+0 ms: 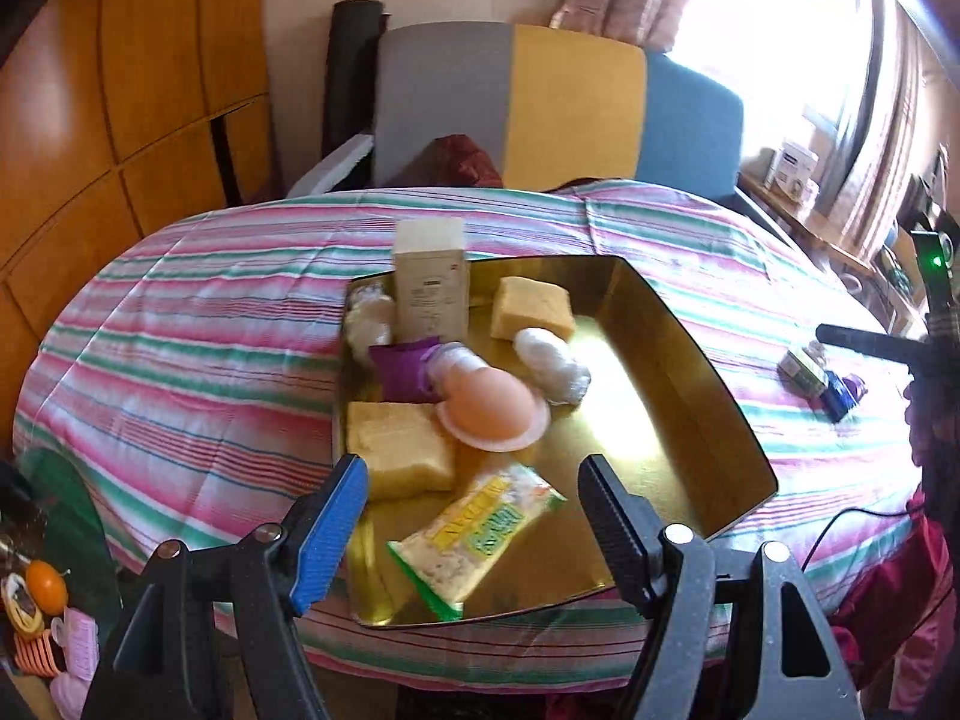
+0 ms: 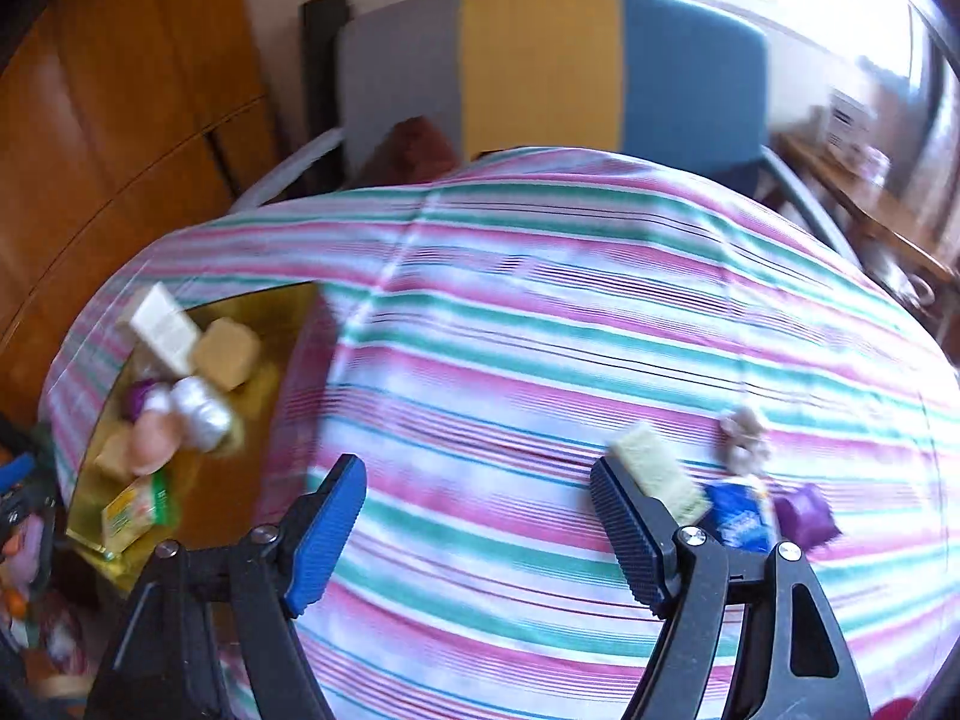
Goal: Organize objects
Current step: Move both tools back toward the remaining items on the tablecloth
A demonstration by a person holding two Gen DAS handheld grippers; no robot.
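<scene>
A shiny gold metal tray (image 1: 690,360) sits on the round table with a pink, green and white striped cloth (image 1: 210,324). Everything here is told from that tray.

Inside the tray, at the far side, a tall cream cardboard box (image 1: 431,285) stands up. Just beside it lies a yellow sponge block (image 1: 531,307). A second yellow sponge block (image 1: 399,457) lies at the near left side. In the middle are a small purple packet (image 1: 401,373), a peach round ball on a pink lid (image 1: 493,414) and a white fluffy bundle (image 1: 549,363). A yellow and green snack bag (image 1: 480,534) lies at the near edge.

The left claw (image 1: 474,519) hangs over the near edge of the tray. Its two fingers are spread wide, and it holds nothing.

The right claw (image 2: 477,525) is well to the right of the tray, over bare cloth. It is spread wide too and holds nothing. Just past its right finger, out of the tray, lie a small pale green box (image 2: 657,471), a blue packet (image 2: 741,516), another purple packet (image 2: 807,513) and a grey lumpy thing (image 2: 744,438), all blurry.
</scene>
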